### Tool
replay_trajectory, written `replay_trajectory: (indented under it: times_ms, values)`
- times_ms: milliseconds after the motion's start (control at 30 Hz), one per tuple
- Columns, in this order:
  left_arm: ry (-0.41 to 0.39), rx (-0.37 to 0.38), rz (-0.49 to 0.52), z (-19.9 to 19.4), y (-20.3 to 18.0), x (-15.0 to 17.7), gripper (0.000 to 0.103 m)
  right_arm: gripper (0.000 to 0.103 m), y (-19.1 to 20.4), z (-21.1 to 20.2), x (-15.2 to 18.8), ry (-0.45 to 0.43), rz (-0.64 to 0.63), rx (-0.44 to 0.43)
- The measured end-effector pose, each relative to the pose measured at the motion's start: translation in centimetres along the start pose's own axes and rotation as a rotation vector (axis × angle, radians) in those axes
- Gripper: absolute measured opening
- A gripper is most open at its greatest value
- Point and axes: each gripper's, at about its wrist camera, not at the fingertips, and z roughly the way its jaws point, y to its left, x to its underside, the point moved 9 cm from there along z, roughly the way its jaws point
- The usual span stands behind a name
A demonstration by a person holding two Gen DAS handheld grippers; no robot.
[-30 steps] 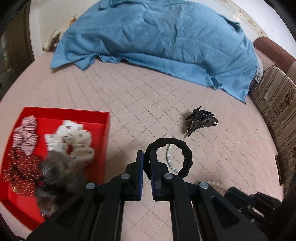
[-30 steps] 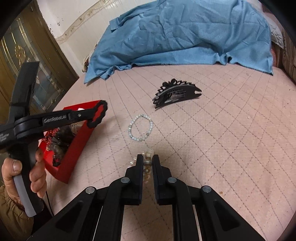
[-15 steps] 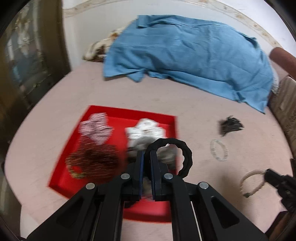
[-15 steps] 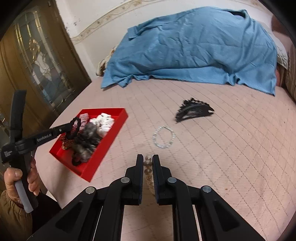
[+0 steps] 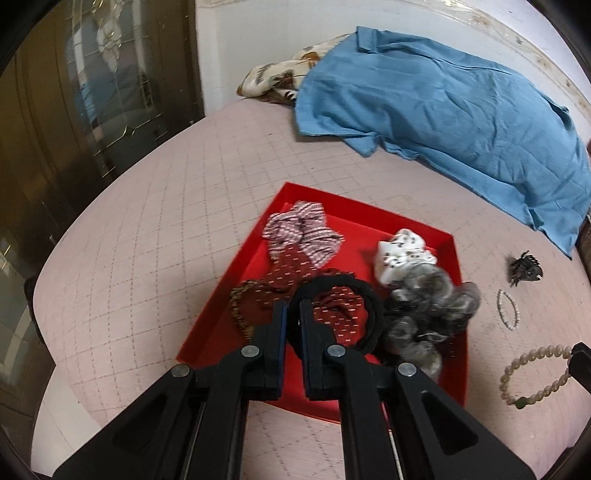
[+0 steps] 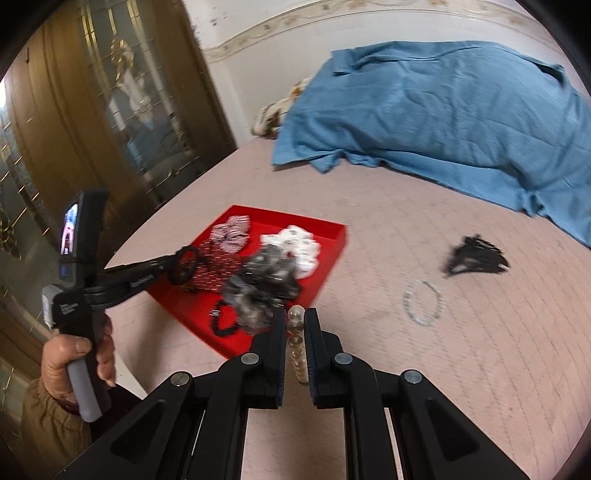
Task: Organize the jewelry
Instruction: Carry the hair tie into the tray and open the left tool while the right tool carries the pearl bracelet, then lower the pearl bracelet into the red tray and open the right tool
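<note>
Over a red tray [image 5: 457,258] of fabric scrunchies [image 5: 303,232] on a pink quilted bed [image 5: 166,221], the left gripper [image 5: 291,314] is clamped on a black hair tie [image 5: 354,291] hanging above the tray, while the right gripper [image 6: 294,325], just beside the tray, pinches a cream bead bracelet [image 6: 295,343].

A rumpled blue cloth [image 5: 461,122] sprawls across the pink quilted bed cover [image 5: 177,229] toward two o'clock, touching a floral-patterned fabric [image 5: 280,77] bunched at twelve against the white wall [image 5: 258,33]. A dark gold-trimmed glass door [image 5: 74,96] stands at ten o'clock beside the bed.
</note>
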Motion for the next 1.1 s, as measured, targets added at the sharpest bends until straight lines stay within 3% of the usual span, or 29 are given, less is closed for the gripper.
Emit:
replay_trajectory:
  times_ms: [333,600,900,1100]
  values:
    - [0.055,0.016,-0.079,1.1,2.5,1.1,0.006,0.011,5.2,4.2,-0.9,0.062,-0.035,-0.087]
    - [0.073,-0.04,-0.074,1.9,3.6,1.4,0.006,0.011,8.2,7.5,-3.0,0.081,-0.072,-0.111]
    - [0.098,0.053,-0.075,2.2,2.9,1.9,0.006,0.011,8.1,12.2,-7.7,0.091,-0.063,-0.083]
    - [0.138,0.067,-0.055,3.0,2.3,2.7,0.006,0.011,7.1,16.7,-9.0,0.136,-0.02,-0.061]
